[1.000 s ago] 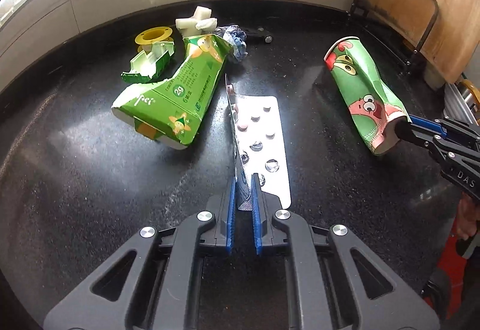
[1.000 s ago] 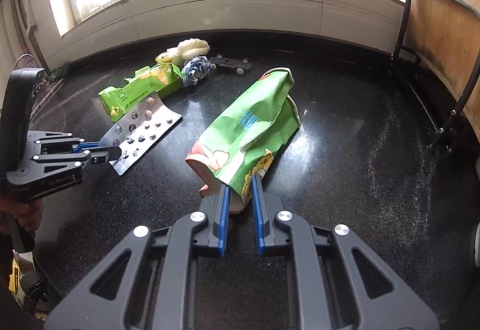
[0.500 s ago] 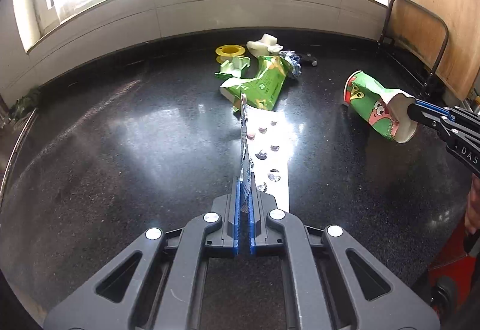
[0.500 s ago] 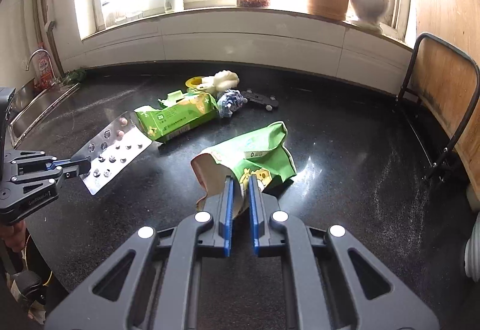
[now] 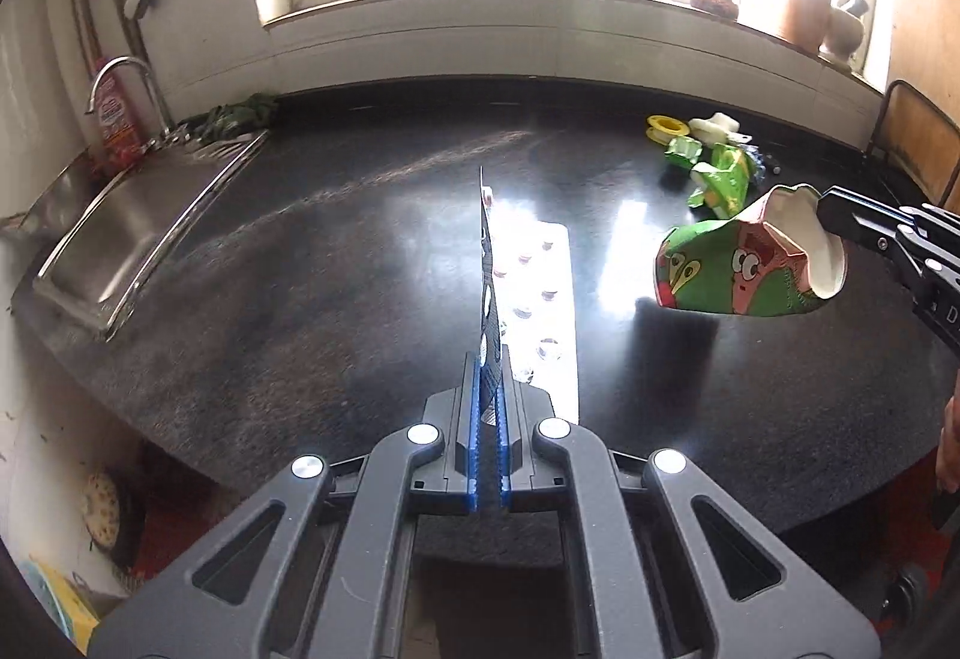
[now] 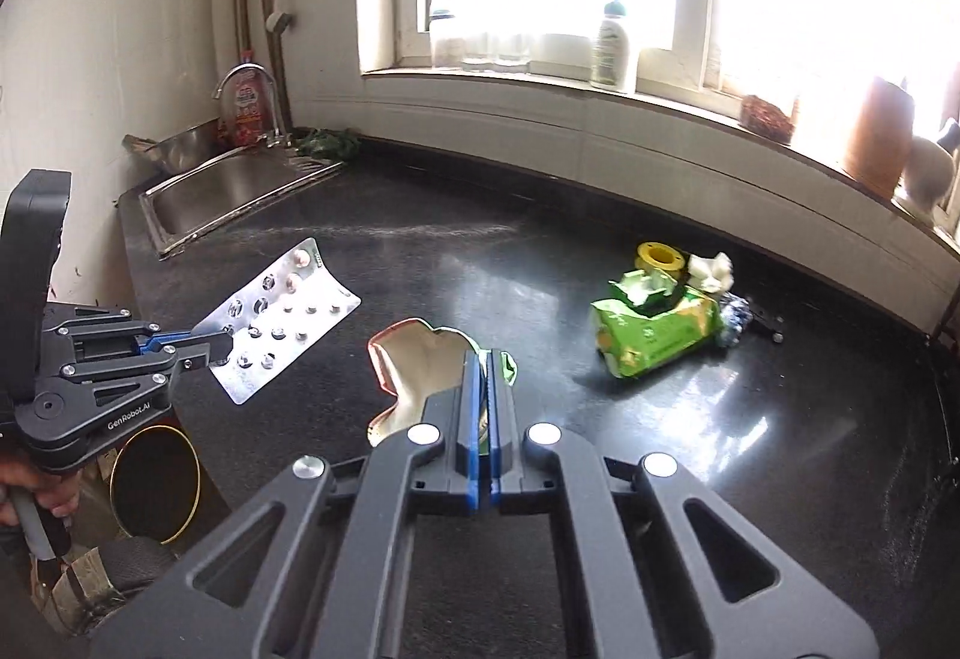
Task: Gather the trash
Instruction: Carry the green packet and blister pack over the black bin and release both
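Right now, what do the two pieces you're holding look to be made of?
Blister pack in the left hand-held gripper: shiny silver foil with clear plastic bubbles, stiff enough to hold flat. Snack bag in the right hand-held gripper: crumpled thin printed film, glossy green outside, pale inside; plastic or coated paper, hard to say.

Wide bare stretch of black worktop [image 6: 540,263] is lying open in the middle, free to pass. Trash pile [image 6: 666,317] is sitting toward the back right near the wall, blocking there. Sink [image 6: 234,191] with faucet [image 6: 252,101] is taking the far left corner. Round bin [image 6: 156,482] is standing on the floor off the worktop's near-left edge, just below left gripper [image 6: 216,350].
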Tool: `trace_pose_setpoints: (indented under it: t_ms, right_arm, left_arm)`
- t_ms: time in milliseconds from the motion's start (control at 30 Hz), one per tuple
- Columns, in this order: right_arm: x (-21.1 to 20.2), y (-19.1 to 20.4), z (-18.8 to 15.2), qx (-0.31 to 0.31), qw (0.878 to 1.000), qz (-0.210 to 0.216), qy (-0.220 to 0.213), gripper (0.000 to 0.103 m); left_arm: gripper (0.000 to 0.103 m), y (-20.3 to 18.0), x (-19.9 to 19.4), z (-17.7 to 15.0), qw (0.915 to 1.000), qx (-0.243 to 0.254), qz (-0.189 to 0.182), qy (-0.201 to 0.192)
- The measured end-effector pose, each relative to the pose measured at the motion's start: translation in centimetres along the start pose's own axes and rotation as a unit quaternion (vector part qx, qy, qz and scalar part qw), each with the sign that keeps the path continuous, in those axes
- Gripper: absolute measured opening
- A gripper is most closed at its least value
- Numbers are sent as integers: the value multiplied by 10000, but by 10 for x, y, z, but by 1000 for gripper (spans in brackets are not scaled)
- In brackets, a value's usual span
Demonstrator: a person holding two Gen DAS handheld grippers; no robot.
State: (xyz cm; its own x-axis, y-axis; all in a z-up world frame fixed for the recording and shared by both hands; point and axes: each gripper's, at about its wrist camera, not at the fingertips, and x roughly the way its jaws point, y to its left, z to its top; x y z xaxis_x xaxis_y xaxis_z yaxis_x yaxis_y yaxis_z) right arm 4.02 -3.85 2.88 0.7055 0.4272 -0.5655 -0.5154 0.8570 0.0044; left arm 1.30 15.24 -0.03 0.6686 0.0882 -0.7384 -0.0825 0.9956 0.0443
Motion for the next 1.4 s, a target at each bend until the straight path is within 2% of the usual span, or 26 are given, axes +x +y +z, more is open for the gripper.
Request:
trace_pose_setpoints:
  t_ms: [200,367,567,767,933,1067,1233,1400]
  right_arm:
    - [17,68,20,-336,9977,581,0,3]
    - [16,143,45,-798,9887,1263,-142,3]
    - [22,245,52,-1331,9647,2271,4,3]
    - [42,340,23,-1746,9336,3052,686,3]
    - [76,397,-11,-1956,9143,3281,1348,3]
    - [109,425,-35,-2158,9056,3201,1758,3]
    - [150,447,-54,-2207,8961,3125,2249,3]
    - [174,463,-66,-2254,8904,3032,2539,3]
  left_arm:
    - [3,74,-23,-39,9960,-706,541,72]
    - [3,131,-53,-71,9874,-1214,1013,107]
    - [3,192,-89,-120,9699,-1848,1568,239]
    - [3,236,-95,-182,9492,-2427,1882,681]
    - [3,263,-77,-229,9365,-2827,1752,1112]
    - [3,282,-51,-259,9248,-3092,1672,1452]
    - [4,293,-27,-283,9173,-3236,1538,1736]
    - [3,300,-8,-291,9143,-3297,1461,1846]
